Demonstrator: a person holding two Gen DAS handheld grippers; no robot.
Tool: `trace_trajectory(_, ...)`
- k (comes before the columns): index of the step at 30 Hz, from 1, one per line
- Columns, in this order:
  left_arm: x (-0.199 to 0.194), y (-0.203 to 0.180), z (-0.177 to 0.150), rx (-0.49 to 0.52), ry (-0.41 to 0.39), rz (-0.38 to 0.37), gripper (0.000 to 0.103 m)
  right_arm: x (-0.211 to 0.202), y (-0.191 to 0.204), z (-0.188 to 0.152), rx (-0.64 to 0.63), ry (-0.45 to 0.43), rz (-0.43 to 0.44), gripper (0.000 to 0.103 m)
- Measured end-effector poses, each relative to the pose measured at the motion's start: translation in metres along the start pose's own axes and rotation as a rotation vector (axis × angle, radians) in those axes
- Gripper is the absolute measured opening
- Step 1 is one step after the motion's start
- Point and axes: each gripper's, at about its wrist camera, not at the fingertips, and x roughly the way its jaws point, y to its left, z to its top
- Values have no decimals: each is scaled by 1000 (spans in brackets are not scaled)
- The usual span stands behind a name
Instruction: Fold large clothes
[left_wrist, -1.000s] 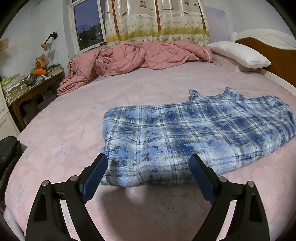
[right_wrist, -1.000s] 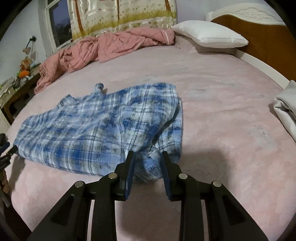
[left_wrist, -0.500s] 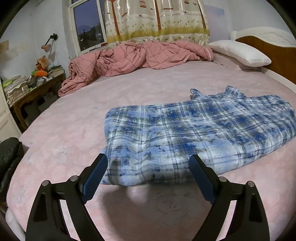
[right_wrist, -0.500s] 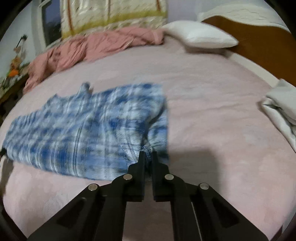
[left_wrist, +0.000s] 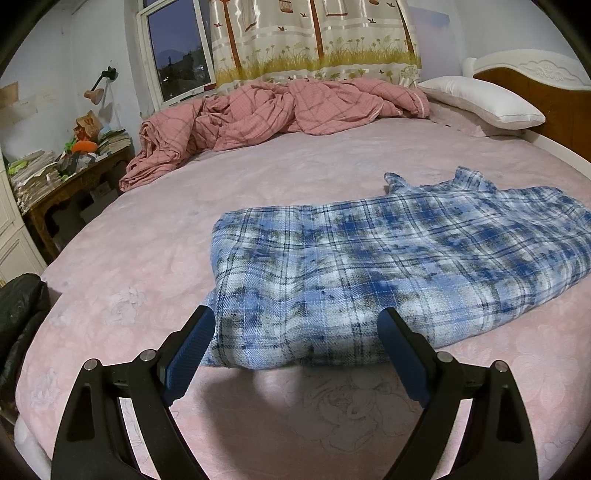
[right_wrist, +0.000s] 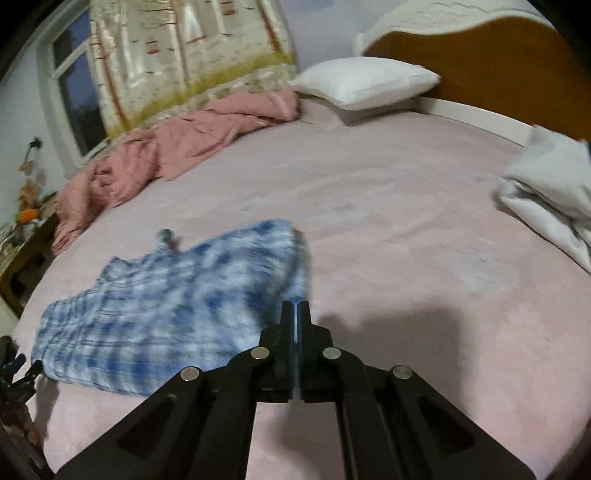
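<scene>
The right gripper has just closed its jaws, now clamped on the near corner of the plaid shirt, which lies flat on the pink bed. The left gripper hovers jaws apart, holding nothing, over the opposite end. A fold looks begun; next, carry the corner across.

My right gripper, whose jaws stood apart around the near corner of the blue-and-white plaid flannel shirt a second ago, has closed on that corner; jaws have just eased open a touch, cloth still pinched between them. It has rolled and lifted a little, tilting the view. The shirt's near right edge is now drawn up toward the jaws, off the pink bedspread.
</scene>
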Motion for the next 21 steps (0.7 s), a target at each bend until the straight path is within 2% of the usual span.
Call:
trace_trajectory(1,0,0,0,-1,1,-2,89,6,7,3,-29,7,4,21)
trace_trajectory(2,0,0,0,-3,1,-2,89,11,13,4,-43,14,6,34)
trace_trajectory(3,0,0,0,-4,2,-1,89,17,16,5,-42,18,11,39)
trace_trajectory(10,2,0,-1,-13,9,-5,89,52,16,5,-14,118,18,39)
trace_trajectory(11,2,-1,0,-11,9,-5,89,53,17,5,-19,119,19,37)
trace_trajectory(13,2,-2,-1,-6,8,-5,89,55,21,3,-40,131,45,24)
trace_trajectory(14,2,-2,0,-4,7,-4,89,58,23,2,-52,149,77,9)
trace_trajectory(16,2,-3,0,1,5,-2,89,56,27,0,-67,136,80,8)
trace_trajectory(19,-1,-3,0,7,-5,4,89,31,33,2,-88,0,28,6)
trace_trajectory(21,-2,-3,0,13,-9,10,89,7,46,2,-143,-120,-43,3)
